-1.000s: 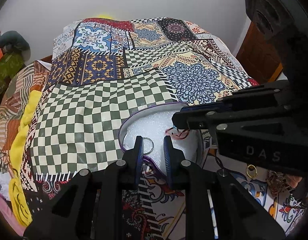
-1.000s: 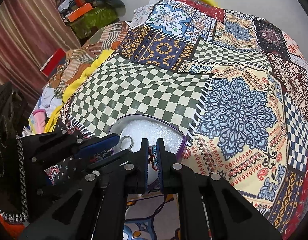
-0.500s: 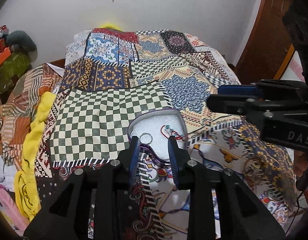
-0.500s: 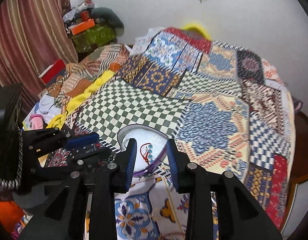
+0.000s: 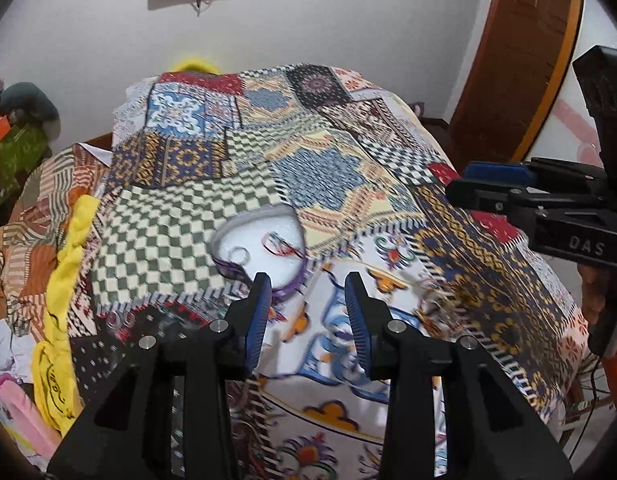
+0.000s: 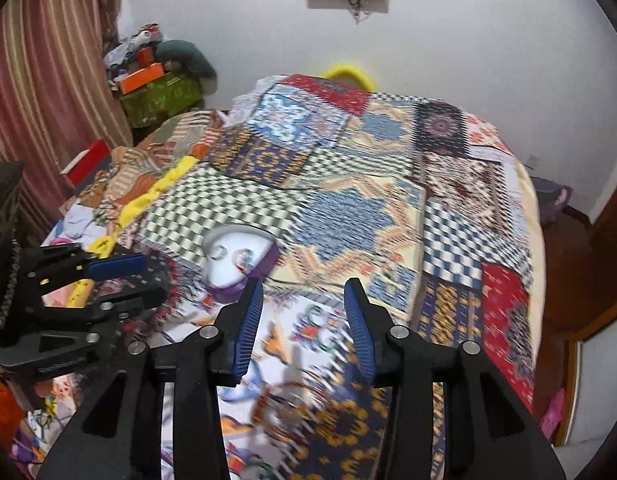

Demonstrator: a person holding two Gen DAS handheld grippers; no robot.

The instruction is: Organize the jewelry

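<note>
A heart-shaped purple box (image 5: 252, 218) with a white lining lies on the patchwork bedspread (image 5: 168, 240). In it are a silver ring (image 5: 239, 255) and a red beaded bracelet (image 5: 282, 246). My left gripper (image 5: 307, 284) hangs above and in front of the box, its jaws opening with nothing between them. The right gripper (image 5: 496, 184) shows at the right edge of this view. In the right wrist view my right gripper (image 6: 303, 286) is also opening and empty, short of the box (image 6: 268, 258). The left gripper (image 6: 108, 276) is at the left there.
Loose jewelry lies on the bedspread: clear rings (image 5: 120, 320) near the left and a blurred heap (image 5: 432, 308) to the right. A yellow cloth (image 5: 68, 264) runs along the bed's left side. A wooden door (image 5: 520, 60) stands at the right, boxes (image 6: 160, 88) at the far left.
Both grippers have pulled back and up from the box, and their jaws have spread. The ring and the bracelet stay in the box.
</note>
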